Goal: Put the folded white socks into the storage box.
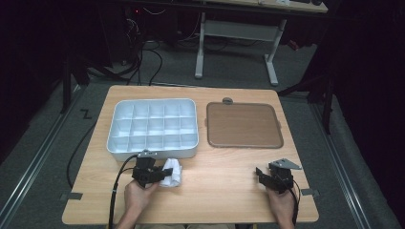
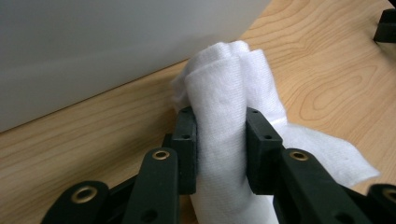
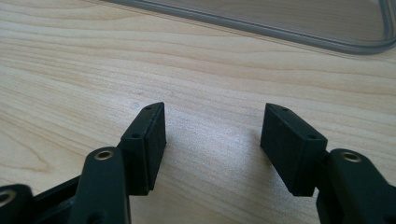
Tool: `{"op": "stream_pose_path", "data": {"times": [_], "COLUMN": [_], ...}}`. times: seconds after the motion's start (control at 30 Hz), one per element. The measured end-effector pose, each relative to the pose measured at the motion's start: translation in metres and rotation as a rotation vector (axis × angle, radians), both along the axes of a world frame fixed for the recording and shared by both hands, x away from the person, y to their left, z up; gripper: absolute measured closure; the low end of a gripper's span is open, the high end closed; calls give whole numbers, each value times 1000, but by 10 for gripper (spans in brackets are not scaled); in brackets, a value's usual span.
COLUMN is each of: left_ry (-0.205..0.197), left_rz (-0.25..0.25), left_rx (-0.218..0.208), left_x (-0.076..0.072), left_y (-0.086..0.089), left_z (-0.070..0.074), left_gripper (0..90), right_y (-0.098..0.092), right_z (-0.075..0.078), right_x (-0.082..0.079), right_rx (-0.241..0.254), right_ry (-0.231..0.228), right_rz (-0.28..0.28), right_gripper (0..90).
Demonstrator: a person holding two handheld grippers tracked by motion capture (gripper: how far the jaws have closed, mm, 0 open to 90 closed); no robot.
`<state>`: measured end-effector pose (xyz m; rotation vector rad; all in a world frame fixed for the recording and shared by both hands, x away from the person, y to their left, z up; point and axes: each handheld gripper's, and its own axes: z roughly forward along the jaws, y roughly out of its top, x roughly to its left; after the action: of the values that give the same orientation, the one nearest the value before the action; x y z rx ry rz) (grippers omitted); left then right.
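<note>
A folded white cloth point(image 1: 174, 172) lies on the wooden table just in front of the white compartment tray point(image 1: 157, 151). My left gripper point(image 1: 164, 173) is shut on the white cloth; in the left gripper view both pads squeeze the bunched white cloth point(image 2: 224, 88) between them, and a loose flap trails to the right. The tray's white wall point(image 2: 93, 46) stands close behind it. At the front right, my right gripper point(image 1: 261, 173) rests open just above the table. In the right gripper view its jaws point(image 3: 212, 135) stand wide apart with bare wood between them.
A flat brown lid point(image 1: 243, 125) with a grey rim point(image 3: 280, 37) lies to the right of the tray. The tray holds several empty compartments. Bare table point(image 1: 219, 181) stretches between the two hands. Table legs and cables stand on the dark floor beyond.
</note>
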<state>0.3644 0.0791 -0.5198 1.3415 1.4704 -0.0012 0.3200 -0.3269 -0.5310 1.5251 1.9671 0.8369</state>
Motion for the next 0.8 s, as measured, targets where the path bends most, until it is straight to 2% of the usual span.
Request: {"op": "stream_pose_path", "data": {"times": [0.17, 0.5, 0.7, 0.8], "left_ry": [0, -36, -46, -51], "left_rz": [-12, -51, -56, -61], "left_rx": [-6, 24, 6, 13], "left_x": [-4, -11, -14, -15], "left_y": [-1, -2, 0, 1], "left_z": [3, 16, 22, 24], "left_gripper": [718, 725, 725, 726], "right_y": [0, 0, 1, 1], "right_z": [0, 0, 0, 0], "right_x": [0, 0, 0, 0], "right_rx": [2, 1, 2, 2], "right_ry": [1, 1, 3, 3], "right_rz": [2, 5, 3, 5], "right_gripper": [404, 395, 392, 392]}}
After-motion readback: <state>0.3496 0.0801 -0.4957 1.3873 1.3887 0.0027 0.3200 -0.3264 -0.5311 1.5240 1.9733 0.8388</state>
